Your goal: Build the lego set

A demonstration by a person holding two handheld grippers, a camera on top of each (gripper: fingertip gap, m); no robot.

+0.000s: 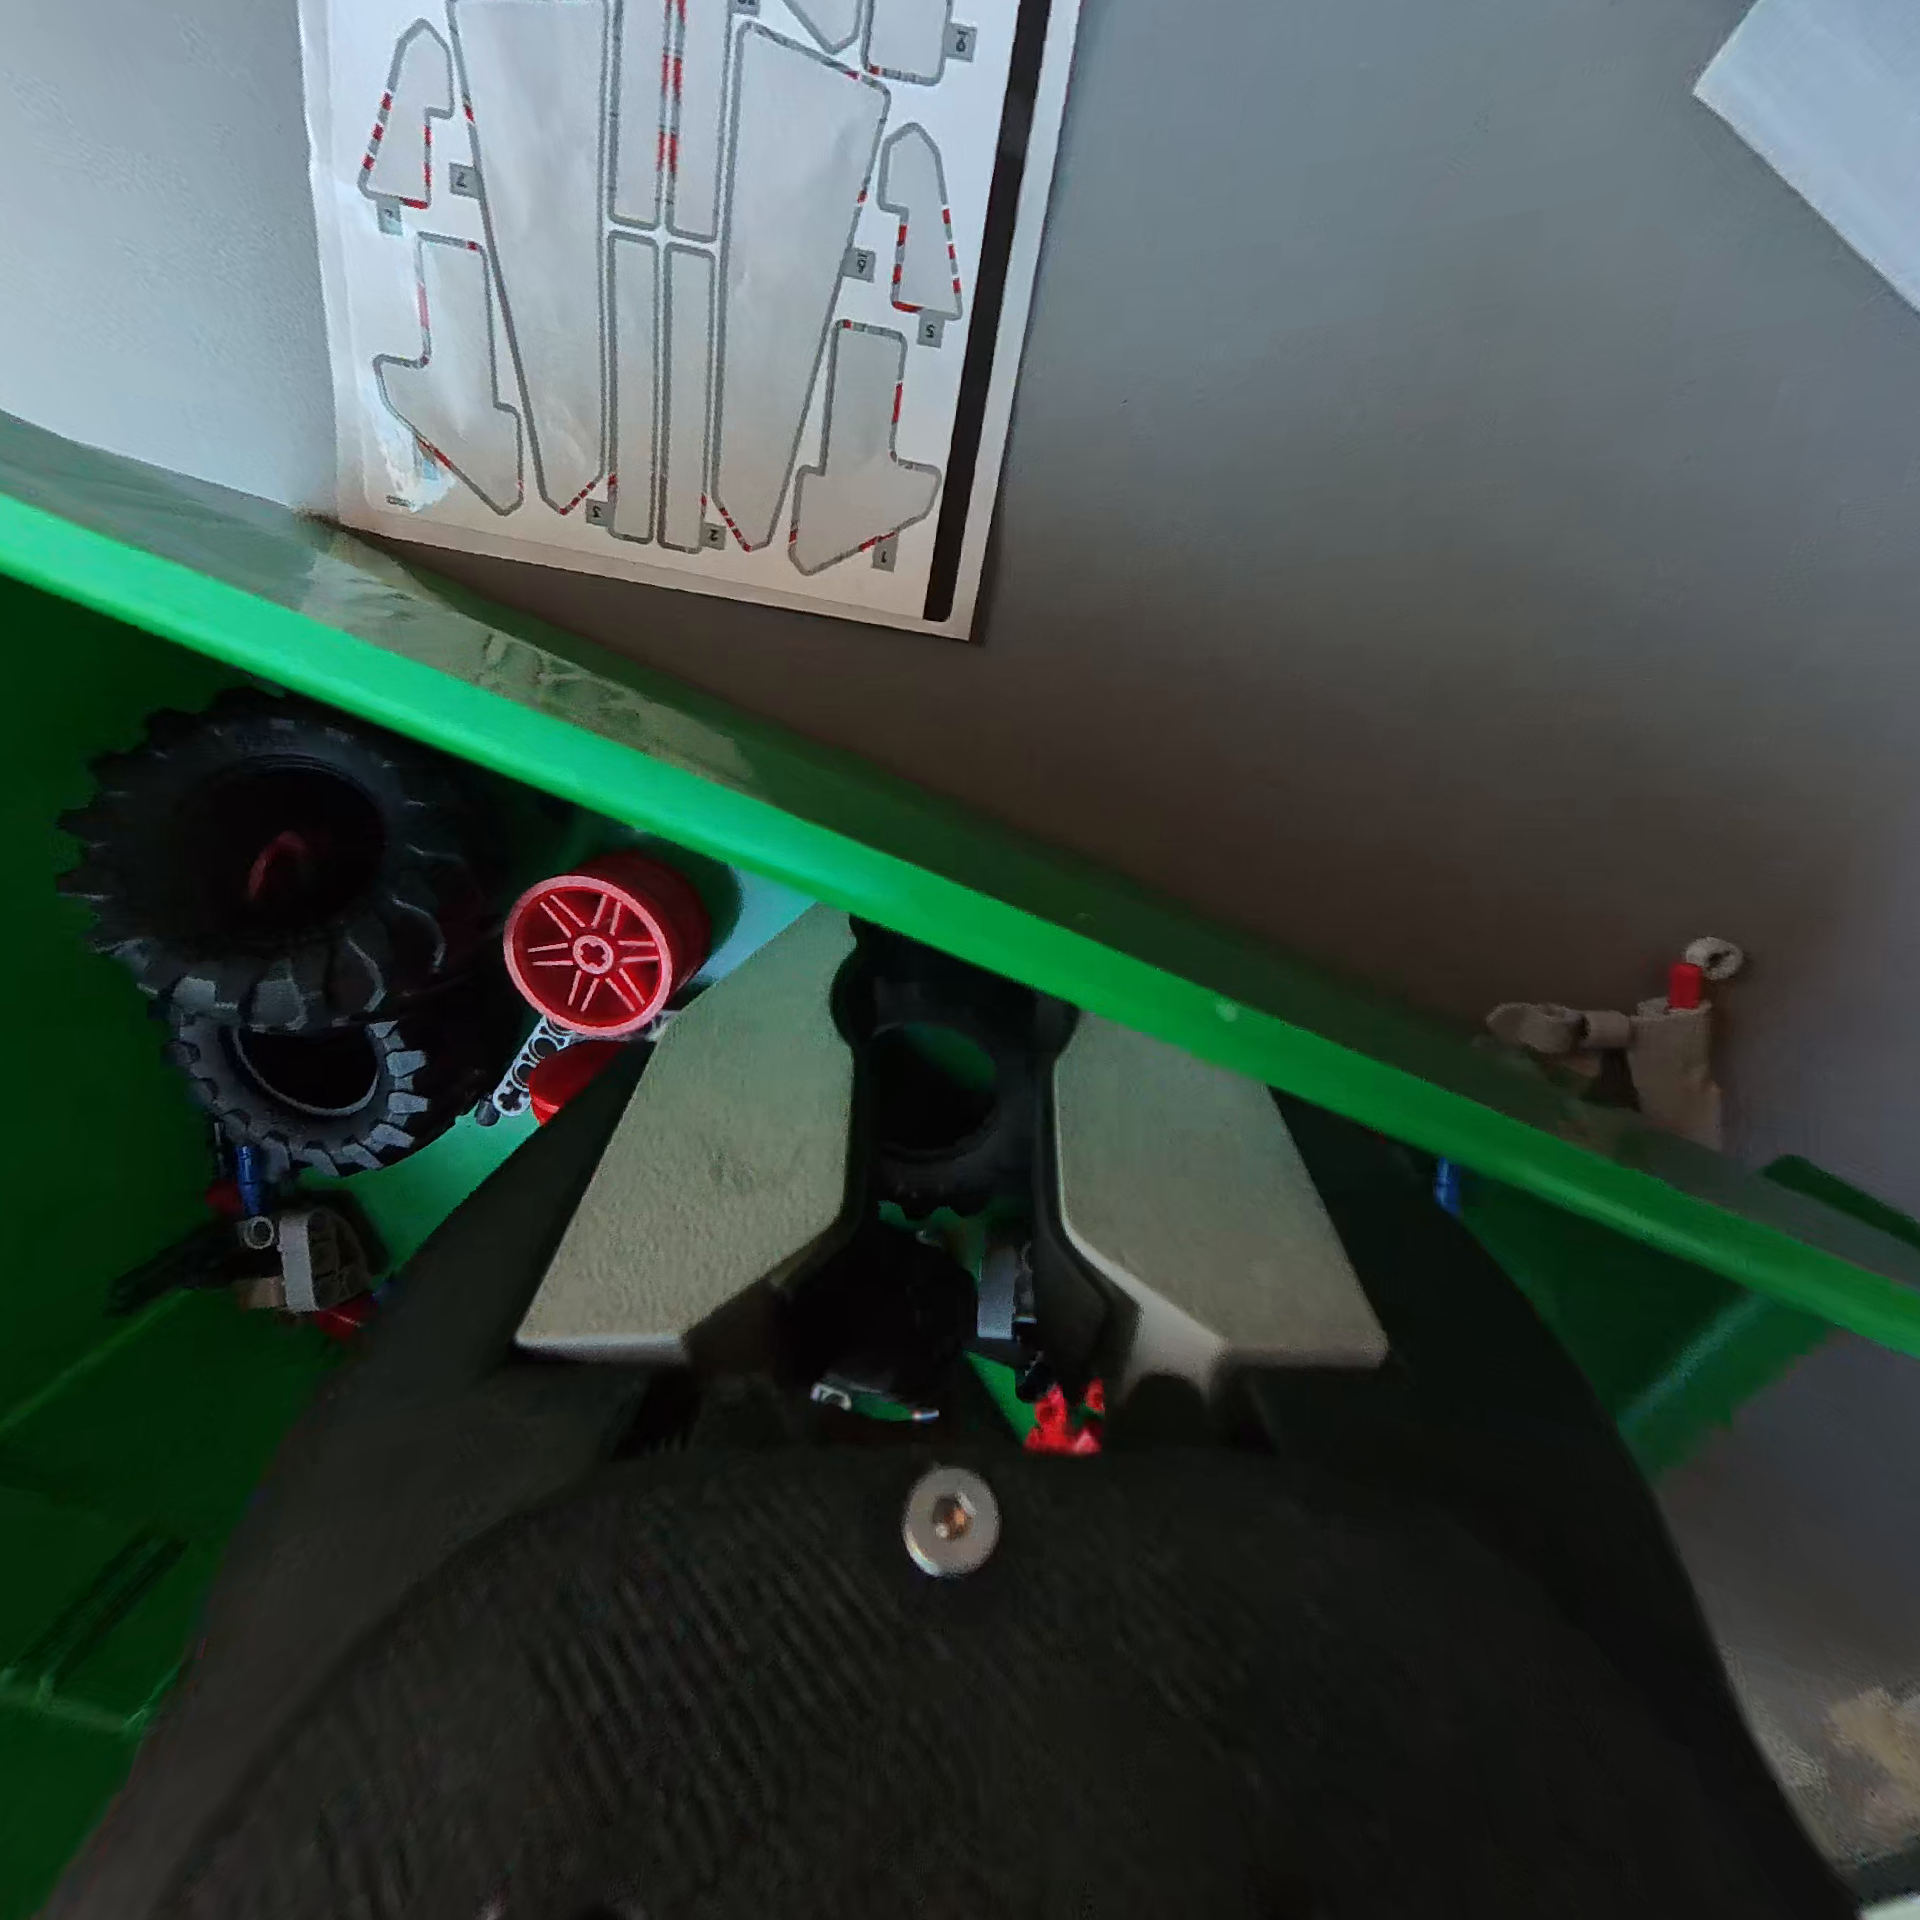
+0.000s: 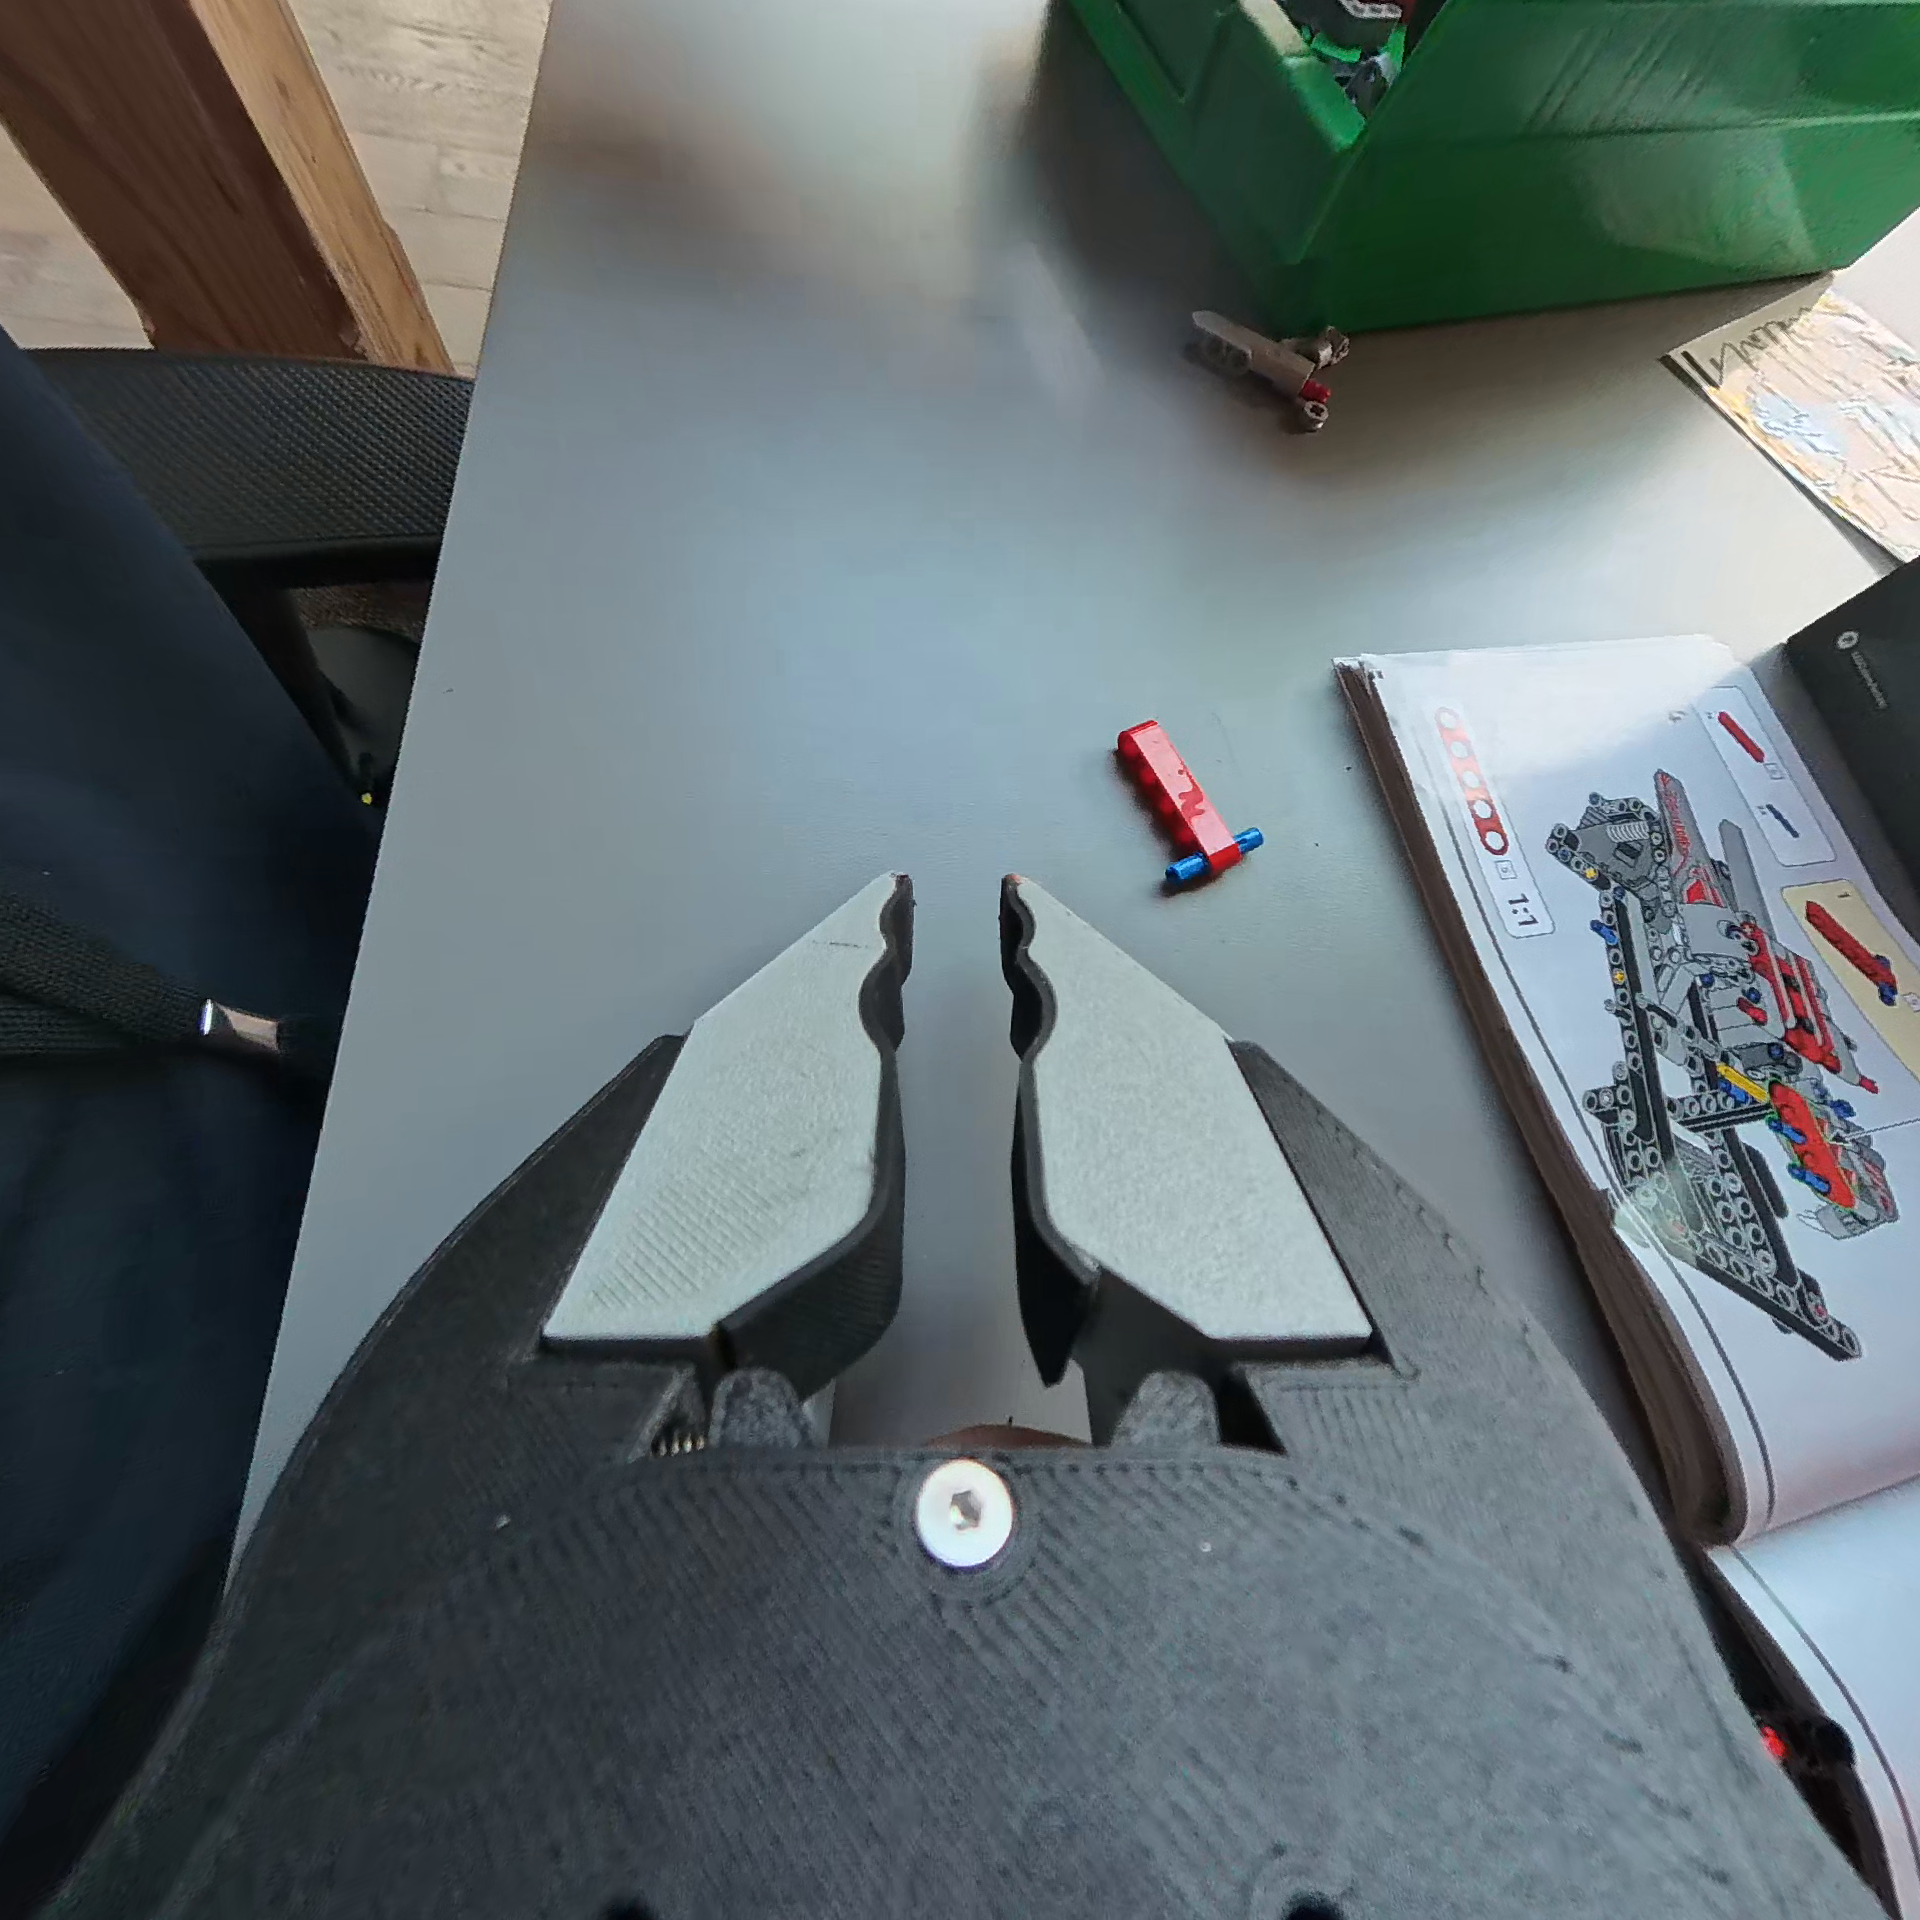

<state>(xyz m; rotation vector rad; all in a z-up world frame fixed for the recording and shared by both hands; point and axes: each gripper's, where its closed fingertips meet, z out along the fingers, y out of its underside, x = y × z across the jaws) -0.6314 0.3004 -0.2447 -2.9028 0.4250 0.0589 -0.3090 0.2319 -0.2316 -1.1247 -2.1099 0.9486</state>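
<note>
In the left wrist view, the left gripper [image 1: 951, 1049] was seen lowered inside a green bin [image 1: 727, 790], its jaws closed around a black tyre [image 1: 935, 1101]. To the left of it in the bin, two larger black tyres [image 1: 281, 894] were stacked, with a red wheel hub [image 1: 597, 951] just beside them and a small cluster of grey, blue and red pieces [image 1: 291, 1262] nearer. Beyond the bin's rim, a white sticker sheet [image 1: 675, 301] lay on the grey surface [image 1: 1403, 520], and a small grey assembly with a red pin [image 1: 1631, 1039] lay at the right, close against the bin wall.

In the right wrist view, a dark chair [image 2: 260, 457] was seen at the far left, past the edge of the surface. The right gripper [image 2: 956, 894] was held over the bare grey surface with its jaws parted and nothing between them. Just to the right and slightly farther off, a red beam with a blue pin [image 2: 1184, 805] through its near end lay flat. The grey assembly lay far off beside the green bin. At the right edge, an open instruction booklet [image 2: 1662, 1039] was spread out.
</note>
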